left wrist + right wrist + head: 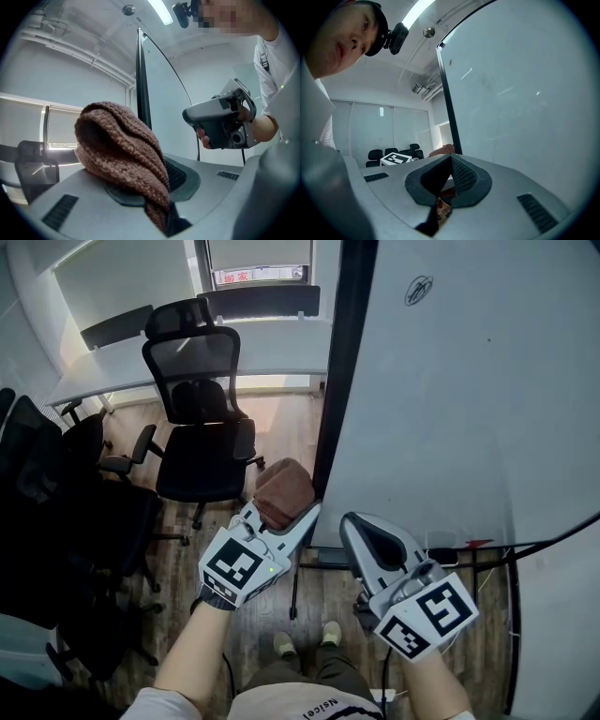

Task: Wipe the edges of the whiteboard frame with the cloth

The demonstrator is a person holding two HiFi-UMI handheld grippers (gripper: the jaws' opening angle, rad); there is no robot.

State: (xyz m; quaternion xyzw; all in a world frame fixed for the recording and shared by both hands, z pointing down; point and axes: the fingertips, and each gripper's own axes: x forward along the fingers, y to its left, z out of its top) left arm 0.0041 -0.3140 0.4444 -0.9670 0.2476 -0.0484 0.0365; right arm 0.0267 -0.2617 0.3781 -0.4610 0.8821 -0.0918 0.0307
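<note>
**A:** Head view: shows the left gripper (279, 519) clenched on the brown cloth (284, 491), just beside the dark whiteboard frame (333, 362), low on its left edge. Cannot tell whether touching.

**B:** Best way on?

**A:** Press the wad flat against the strip, then slide along it steadily. Probably upward first.

**B:** Left gripper view?

**A:** Confirms the grasp: cloth pinched between the jaws and bulging out ahead of them, with the frame upright behind.

**B:** Right gripper view?

**A:** Shows the right gripper (450, 168) closed on nothing, facing the white panel.

**B:** Obstacles?

**A:** Mind the office chair (197, 427) near the left arm, and the cables (553, 538) low by the board.
</note>
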